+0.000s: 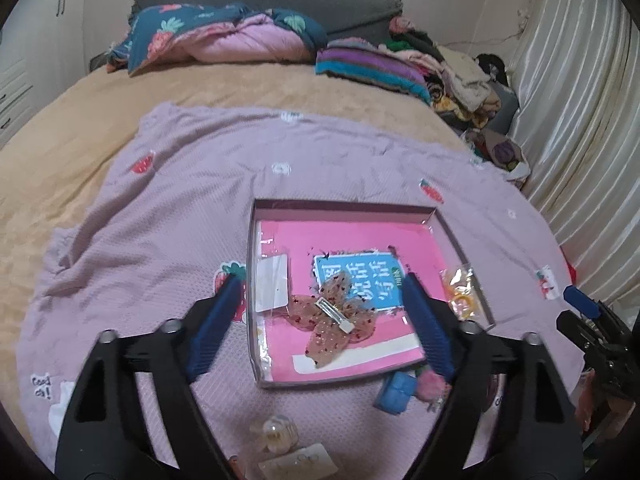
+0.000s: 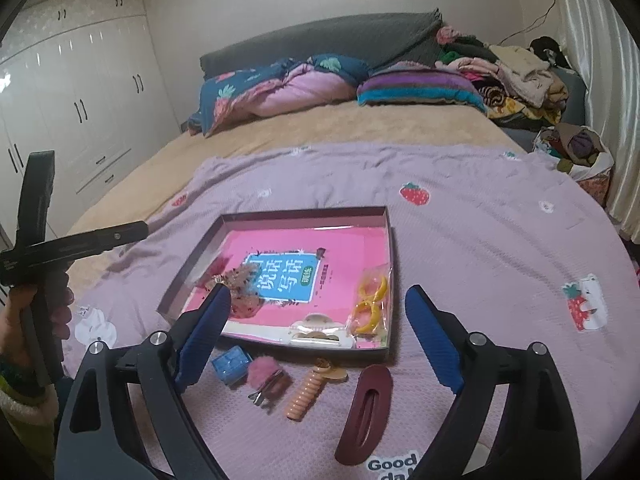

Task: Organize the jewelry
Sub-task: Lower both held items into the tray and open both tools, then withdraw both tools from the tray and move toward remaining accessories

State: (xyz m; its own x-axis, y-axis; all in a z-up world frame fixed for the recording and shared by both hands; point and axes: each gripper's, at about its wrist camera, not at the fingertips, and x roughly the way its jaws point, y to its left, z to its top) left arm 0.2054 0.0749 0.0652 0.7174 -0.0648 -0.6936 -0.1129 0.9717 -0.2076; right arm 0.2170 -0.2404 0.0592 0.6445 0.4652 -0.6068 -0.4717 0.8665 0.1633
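Both grippers, left gripper (image 1: 320,316) and right gripper (image 2: 318,340), we hold wide open and empty above the bed. Ahead of them the box (image 2: 390,240) already holds the butterfly clip (image 1: 334,312) and yellow rings (image 2: 370,304); the coil tie (image 2: 304,394) and dark clip (image 2: 364,412) wait below them.

Bed (image 2: 280,136), lilac blanket (image 2: 480,240), shallow box (image 2: 394,264), hair clips (image 2: 362,412)
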